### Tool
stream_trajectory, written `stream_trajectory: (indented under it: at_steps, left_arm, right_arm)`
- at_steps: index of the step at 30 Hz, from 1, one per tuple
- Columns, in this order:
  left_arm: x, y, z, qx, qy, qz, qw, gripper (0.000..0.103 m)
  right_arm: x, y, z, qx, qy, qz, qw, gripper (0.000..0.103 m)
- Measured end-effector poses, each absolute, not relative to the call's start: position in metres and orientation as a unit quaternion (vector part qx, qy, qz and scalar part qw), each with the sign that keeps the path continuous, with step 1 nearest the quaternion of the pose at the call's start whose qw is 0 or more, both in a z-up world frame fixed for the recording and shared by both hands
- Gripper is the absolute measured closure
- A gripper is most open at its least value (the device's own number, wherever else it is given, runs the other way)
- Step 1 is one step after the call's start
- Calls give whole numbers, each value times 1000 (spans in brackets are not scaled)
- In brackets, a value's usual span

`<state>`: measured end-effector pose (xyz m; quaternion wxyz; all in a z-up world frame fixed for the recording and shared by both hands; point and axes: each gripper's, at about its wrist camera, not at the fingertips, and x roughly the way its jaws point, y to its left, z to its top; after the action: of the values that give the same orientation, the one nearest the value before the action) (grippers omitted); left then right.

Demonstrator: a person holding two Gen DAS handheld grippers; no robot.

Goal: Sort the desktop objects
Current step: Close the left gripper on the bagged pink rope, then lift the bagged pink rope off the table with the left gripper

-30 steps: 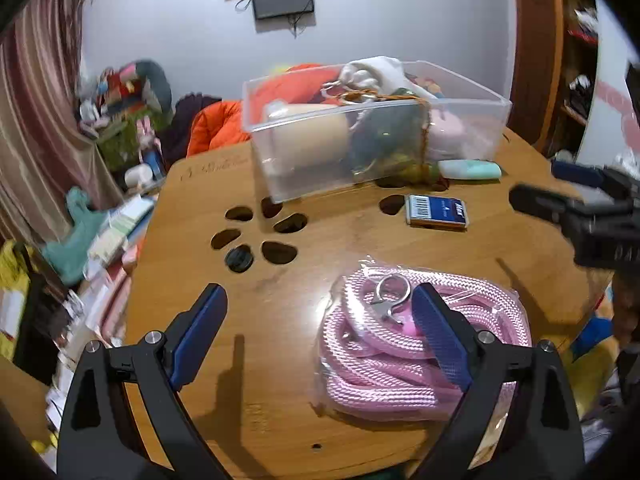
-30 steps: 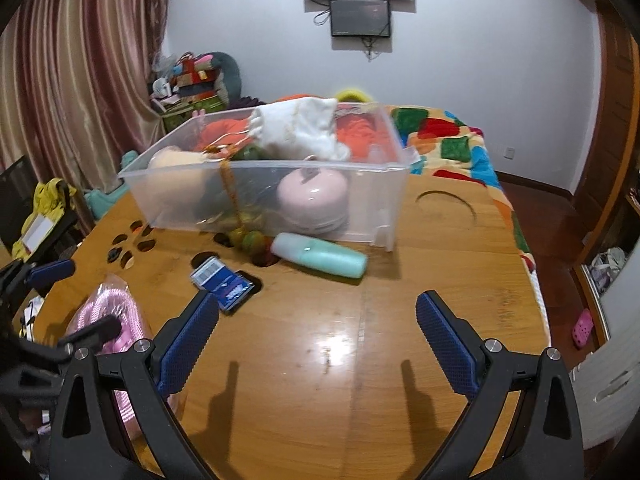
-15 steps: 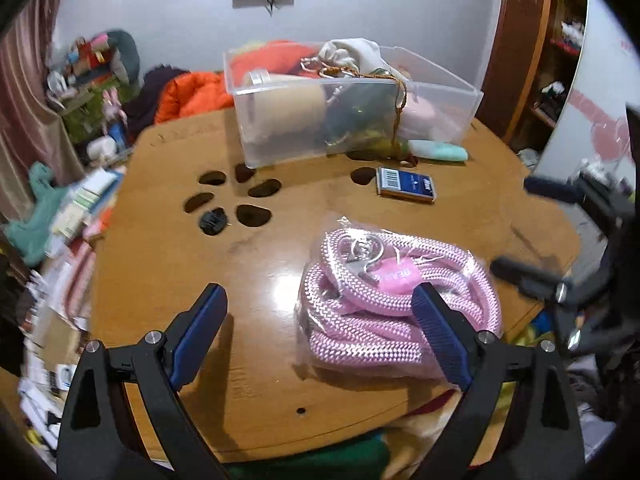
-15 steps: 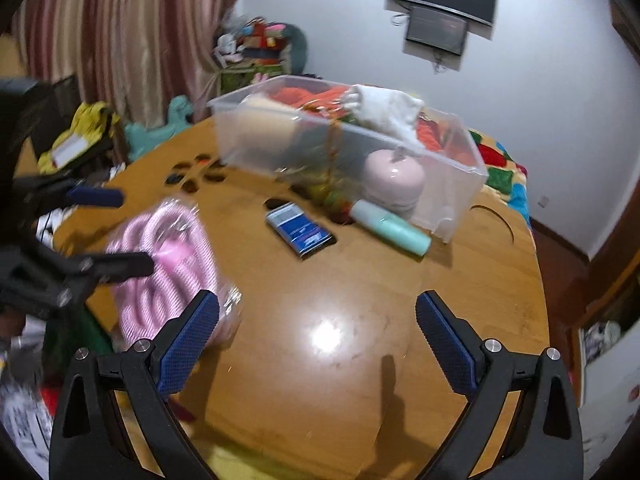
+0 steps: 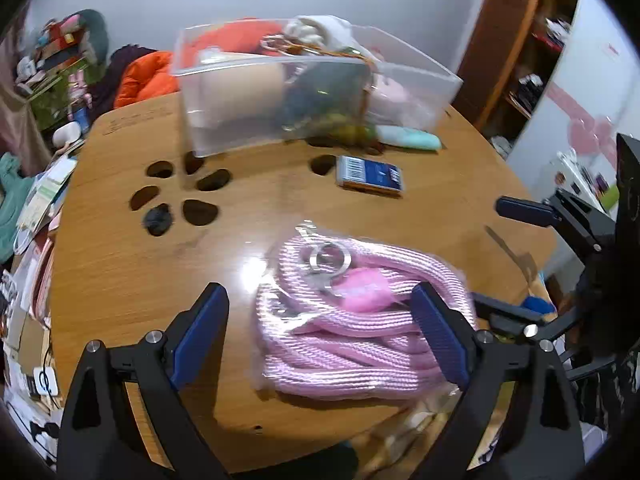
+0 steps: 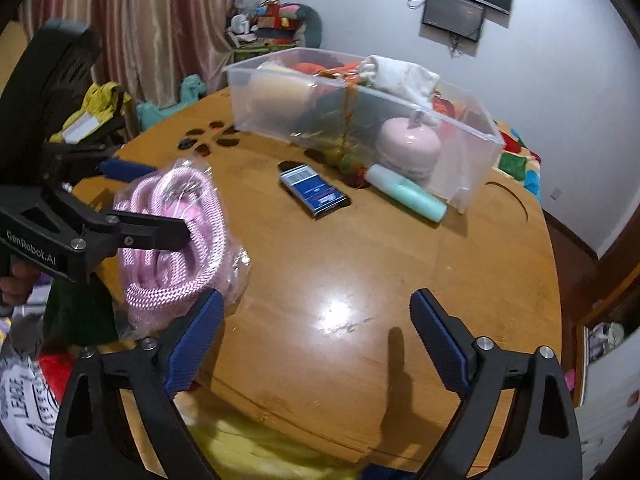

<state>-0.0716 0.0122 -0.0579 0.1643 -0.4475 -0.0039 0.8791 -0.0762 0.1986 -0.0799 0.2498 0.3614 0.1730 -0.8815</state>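
A coil of pink rope (image 5: 352, 320) in a clear bag lies near the round wooden table's (image 5: 120, 280) front edge. My left gripper (image 5: 320, 336) is open above it. The right finger overlaps the coil and the left finger stands clear of it. In the right wrist view the same left gripper (image 6: 148, 200) straddles the rope (image 6: 176, 236) at the left. My right gripper (image 6: 316, 344) hovers over bare wood with its jaws closing and nothing between them. It also shows at the right of the left wrist view (image 5: 516, 260).
A clear plastic bin (image 6: 472, 152) full of items stands at the back. In front of it lie a blue card box (image 6: 314, 190) and a mint tube (image 6: 406, 194). Paw-shaped holes (image 5: 176, 196) pierce the tabletop. Clutter surrounds the table.
The left gripper has tipped down, so the rope sits lower between its fingers. The right gripper rolled and swung left, bringing the rope and left gripper closer in its view.
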Motion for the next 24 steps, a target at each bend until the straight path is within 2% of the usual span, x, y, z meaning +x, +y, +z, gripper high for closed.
stream_trajectory:
  at_steps: [2,4,11,18,24]
  left_arm:
    - [-71,20,-57,-453,3,873,181,15]
    - [-71,26,-56,-458,12,870,182,15]
    - [-72,14,-46,-478,-43,853,208,22]
    - [-57,23,-18,-448,-59,855,254,23]
    - [-70,37,-12,-452,-99,835,297,23]
  right_arm:
    - [-73,194,-83,359,189,-880,248,12]
    - [-73,193,-84,359,188,-880,246,12]
    - [-78,198,-85,363,165,-886,238,12]
    - [-93,211,-89,379,120,-891,218,13]
    - [-87,206,-89,358,143,-900,205,15]
